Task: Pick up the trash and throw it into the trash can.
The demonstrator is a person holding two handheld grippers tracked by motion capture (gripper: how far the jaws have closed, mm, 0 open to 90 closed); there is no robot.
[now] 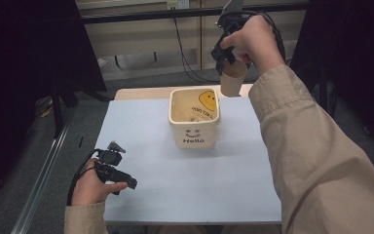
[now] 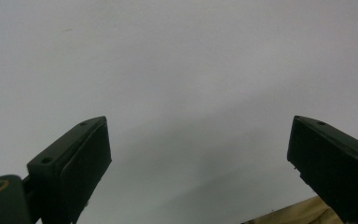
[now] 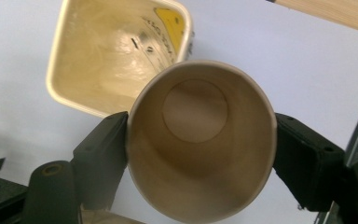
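A brown paper cup point(image 1: 233, 78) hangs in the air behind and right of the cream square bin point(image 1: 194, 118) printed with "Hello" and a smiley. My right gripper point(image 1: 228, 59) is shut on the cup near its rim. In the right gripper view the cup point(image 3: 200, 140) is squeezed between both jaws, its mouth facing the camera and its inside empty, with the bin point(image 3: 112, 51) below and left of it. My left gripper point(image 1: 121, 180) rests low at the front left of the pale sheet, jaws open. The left gripper point(image 2: 198, 163) has nothing between its jaws.
The pale blue-grey sheet point(image 1: 141, 146) covers a wooden table point(image 1: 141, 92) whose far edge shows behind the bin. Dark frame posts stand left and right. Cables point(image 1: 185, 53) hang at the back. A person's beige sleeve point(image 1: 321, 161) crosses the right side.
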